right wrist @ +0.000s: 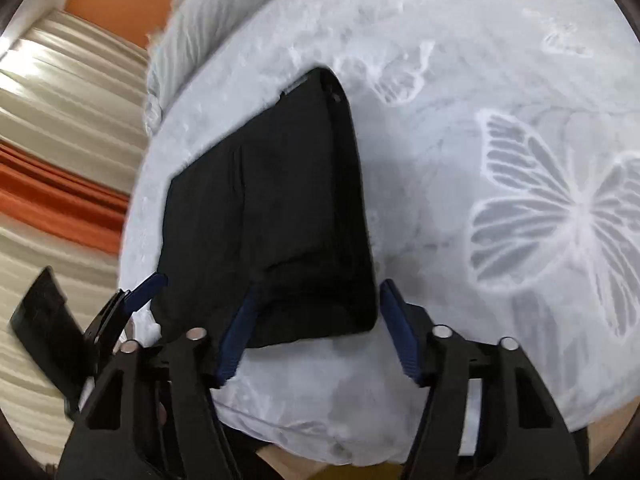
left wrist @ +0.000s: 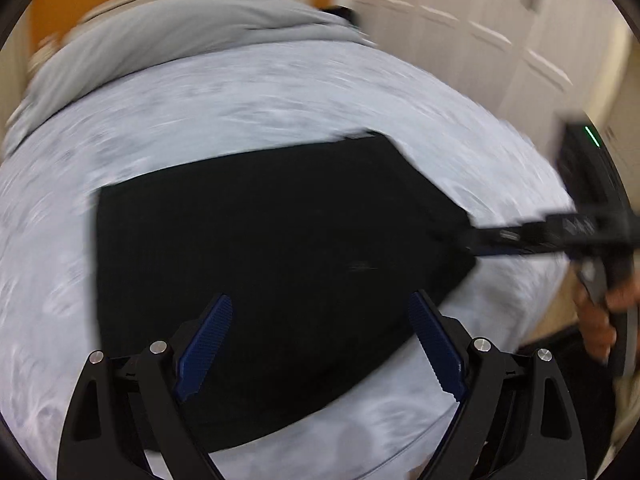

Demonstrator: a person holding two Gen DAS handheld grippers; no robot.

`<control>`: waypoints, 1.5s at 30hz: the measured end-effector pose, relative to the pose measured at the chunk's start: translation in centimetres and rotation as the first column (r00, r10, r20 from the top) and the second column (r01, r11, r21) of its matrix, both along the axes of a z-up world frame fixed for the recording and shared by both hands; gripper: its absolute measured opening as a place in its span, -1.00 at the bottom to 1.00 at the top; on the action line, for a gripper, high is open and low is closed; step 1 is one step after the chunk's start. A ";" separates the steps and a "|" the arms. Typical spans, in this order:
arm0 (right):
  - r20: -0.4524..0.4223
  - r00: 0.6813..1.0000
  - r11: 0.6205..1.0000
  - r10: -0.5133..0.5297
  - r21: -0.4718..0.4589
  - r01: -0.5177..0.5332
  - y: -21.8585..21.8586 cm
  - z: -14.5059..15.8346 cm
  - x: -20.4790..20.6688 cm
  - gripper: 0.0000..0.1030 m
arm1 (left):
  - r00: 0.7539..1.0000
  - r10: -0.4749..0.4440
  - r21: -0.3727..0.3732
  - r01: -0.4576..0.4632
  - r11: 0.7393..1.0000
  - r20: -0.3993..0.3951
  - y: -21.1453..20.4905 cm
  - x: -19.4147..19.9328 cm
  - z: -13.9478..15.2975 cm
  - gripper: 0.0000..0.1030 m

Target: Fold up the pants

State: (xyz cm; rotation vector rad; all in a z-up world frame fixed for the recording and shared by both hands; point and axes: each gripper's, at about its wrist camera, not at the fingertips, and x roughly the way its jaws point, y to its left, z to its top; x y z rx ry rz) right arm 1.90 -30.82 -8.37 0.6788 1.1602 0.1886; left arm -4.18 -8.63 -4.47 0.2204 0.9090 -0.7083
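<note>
A: On the bed [right wrist: 460, 208], near its front edge, the black pants [right wrist: 276, 208] are seen lying flat as a folded block on the pale butterfly cover.

B: Tongs?

A: Left tongs [left wrist: 320, 344] are spread wide above the near edge of the cloth, nothing between the pads. Right tongs [right wrist: 316, 332] are held partly spread around the near corner of the block; the pads are not seen pressing, so nothing is gripped. In the left view the right tongs are seen reaching to the pants' right edge, blurred, so contact cannot be told.

B: Risk?

A: Only the top layer could be pinched if the pads are closed shallow, and the block would be peeled open. The soft cover could be caught together with the cloth. With uneven grips, the next fold would be skewed. The block could also be dragged off the bed edge, since it is placed close to it.
</note>
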 end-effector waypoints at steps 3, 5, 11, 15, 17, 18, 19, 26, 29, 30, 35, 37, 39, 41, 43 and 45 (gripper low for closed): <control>-0.022 0.998 0.998 0.053 0.039 -0.052 0.3 -0.6 1.6 -0.53 | 0.994 -0.098 0.083 0.094 0.992 0.049 -4.4 -1.1 -1.9 0.69; 0.037 0.996 0.987 0.078 0.135 -0.083 0.0 0.6 1.7 -0.63 | 0.986 -0.144 0.138 0.131 0.982 0.086 -6.6 -1.8 -3.0 0.69; 0.114 0.982 0.943 0.153 0.281 -0.180 1.2 2.2 4.1 -0.64 | 0.968 -0.158 0.144 0.131 0.981 0.197 -9.2 -1.2 -4.7 0.15; 0.177 0.980 0.938 0.088 0.316 -0.142 -1.0 3.9 3.9 -0.32 | 0.998 -0.055 -0.130 0.052 0.990 -0.018 -5.1 3.9 -2.1 -0.69; 0.227 0.973 0.971 0.028 0.227 -0.081 -2.8 5.6 3.8 0.24 | 0.998 0.005 -0.260 -0.022 0.965 -0.063 -1.8 5.7 0.1 -0.74; 0.236 0.972 0.987 -0.004 0.160 -0.035 -3.6 6.0 3.6 0.30 | 0.998 0.015 -0.297 -0.035 0.954 -0.069 -0.7 6.2 0.8 -0.74; 0.224 0.975 0.991 -0.011 0.135 -0.020 -3.9 5.8 3.4 0.30 | 0.996 0.012 -0.343 -0.041 0.938 -0.086 0.8 6.8 1.6 -0.74; -0.001 0.997 0.997 0.079 0.024 -0.079 -0.5 -0.8 4.1 0.25 | 0.978 0.150 -0.456 -0.199 0.868 -0.143 7.0 8.5 3.4 -0.75; 0.002 0.990 0.990 0.144 -0.008 -0.144 2.1 -1.9 4.8 -0.04 | 0.982 0.165 -0.479 -0.191 0.857 -0.095 7.7 7.9 4.8 -0.75; 0.003 0.987 0.987 0.158 -0.020 -0.158 2.7 -2.0 4.8 -0.42 | 0.982 0.172 -0.496 -0.188 0.848 -0.078 8.1 7.6 5.3 -0.75; 0.157 0.963 0.976 0.218 -0.028 -0.216 3.2 2.5 2.1 -0.88 | 0.980 0.191 -0.497 -0.193 0.846 -0.055 8.7 6.1 5.9 -0.75; 0.088 0.974 0.975 0.207 -0.104 -0.198 2.8 0.9 0.9 -0.87 | 0.979 0.191 -0.499 -0.197 0.844 -0.065 9.2 6.4 5.9 -0.75; -0.063 0.984 0.967 0.166 -0.185 -0.175 2.1 -3.1 1.0 -0.82 | 0.983 0.172 -0.473 -0.178 0.863 -0.056 8.6 6.4 5.6 -0.75; 0.028 0.993 0.983 0.110 -0.153 -0.105 0.4 -0.6 0.7 -0.75 | 0.987 0.149 -0.461 -0.161 0.873 -0.062 7.9 6.3 5.4 -0.75; 0.124 0.992 0.989 0.023 -0.151 -0.004 -1.6 1.8 0.4 -0.71 | 0.990 0.132 -0.453 -0.144 0.880 -0.059 7.1 5.8 5.3 -0.75; 0.159 0.987 0.989 0.026 -0.146 -0.002 -2.3 3.1 1.7 -0.71 | 0.992 0.122 -0.438 -0.125 0.890 -0.035 6.4 5.3 5.3 -0.75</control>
